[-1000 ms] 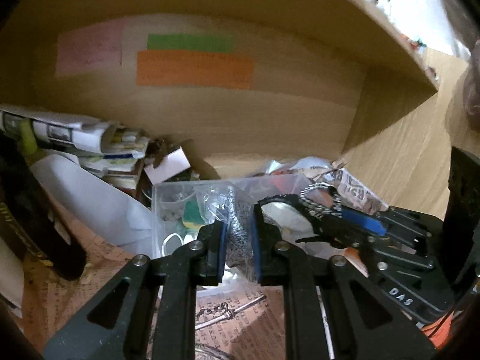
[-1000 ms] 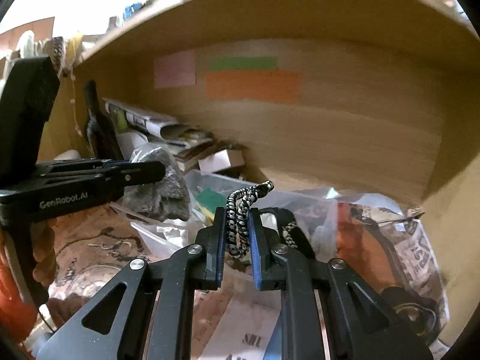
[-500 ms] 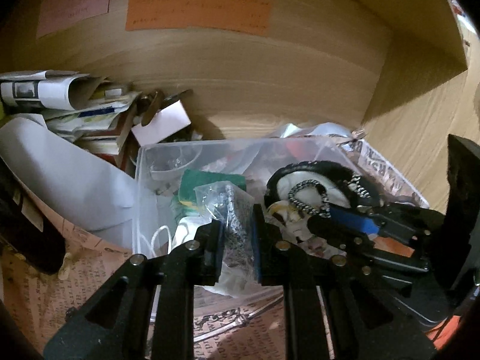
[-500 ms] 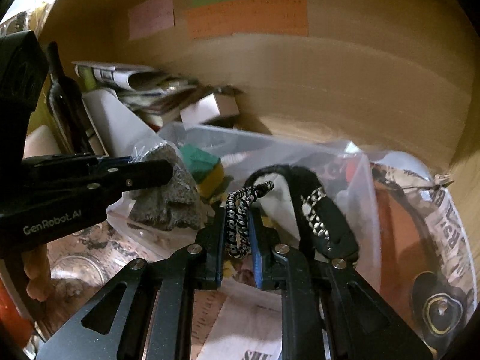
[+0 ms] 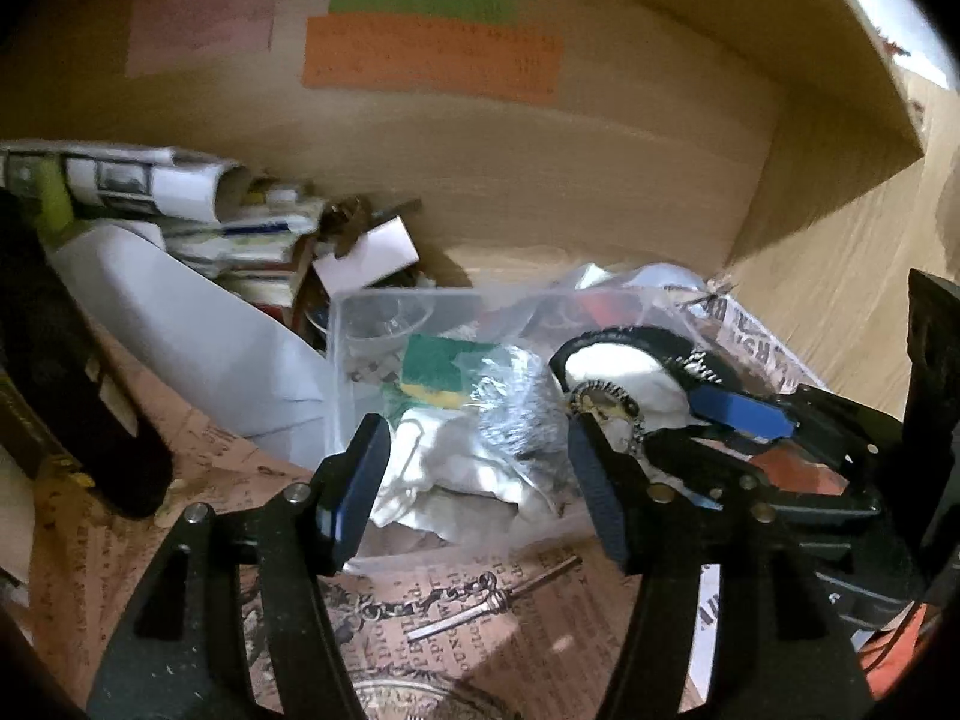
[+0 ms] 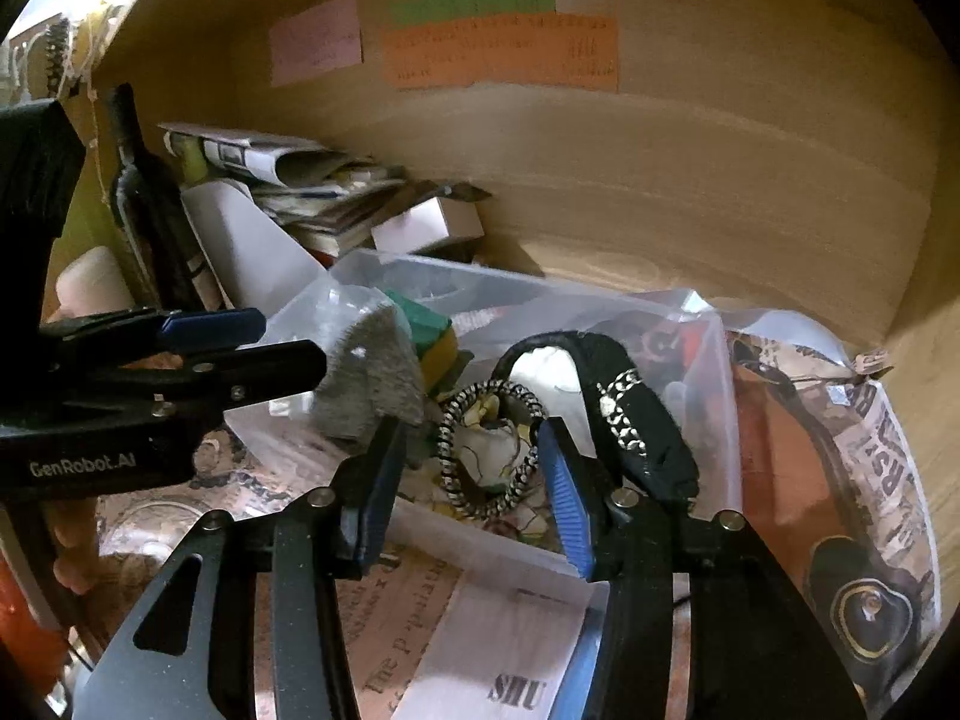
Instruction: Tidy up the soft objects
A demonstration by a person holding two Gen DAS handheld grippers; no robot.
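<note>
You held both grippers over the clear plastic bin point(image 6: 708, 372) on the wooden shelf point(image 6: 720, 192), fingers spread and gripping nothing. The right gripper point(image 6: 474, 498) hung with its jaws apart on either side of the black-and-white cord ring point(image 6: 489, 450), which lay free on the pile inside the bin, beside the black strap point(image 6: 636, 414). The left gripper point(image 5: 474, 492) stood just as wide above the bagged grey fuzzy cloth point(image 5: 516, 414), which rested in the bin near the green-and-yellow sponge point(image 5: 435, 369); seen from the right wrist, that cloth point(image 6: 366, 372) sat just off the left fingers' tips, and contact could not be judged.

The step in hand looked like a release into the bin. Done well, you would draw each gripper straight up and back with the jaws wide, so no pad snagged the cord ring or the bag's loose plastic and dragged either over the bin's low front wall.

Readable writing was scarce: "GenRobot.AI" on the left gripper's body, "SHU" on a printed sheet point(image 6: 510, 660) below the bin. The pink, green and orange notes point(image 6: 498, 51) on the back wall were too blurred to read.
</note>
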